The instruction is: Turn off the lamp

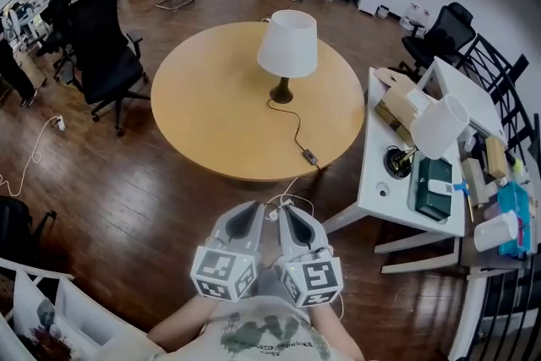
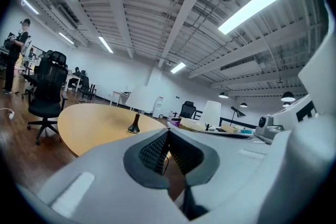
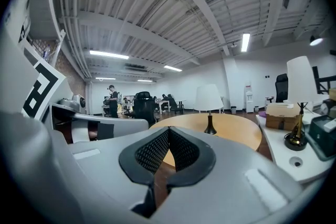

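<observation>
A table lamp with a white shade (image 1: 287, 42) and a dark base stands near the middle of the round wooden table (image 1: 211, 106). Its black cord runs toward me to a small inline switch (image 1: 310, 156) near the table's near edge. Both grippers are held side by side low in the head view, short of the table and over the floor. My left gripper (image 1: 253, 209) is shut with nothing in it, and my right gripper (image 1: 285, 212) is likewise shut and empty. The lamp (image 2: 142, 101) shows ahead in the left gripper view beyond the closed gripper (image 2: 168, 131). In the right gripper view the lamp (image 3: 209, 98) stands past the closed gripper (image 3: 168, 130).
A white desk (image 1: 385, 182) to the right carries a second white-shaded lamp (image 1: 439, 127), boxes and clutter. A black office chair (image 1: 101, 55) stands left of the round table. Dark wood floor lies between me and the table, with white cables on it.
</observation>
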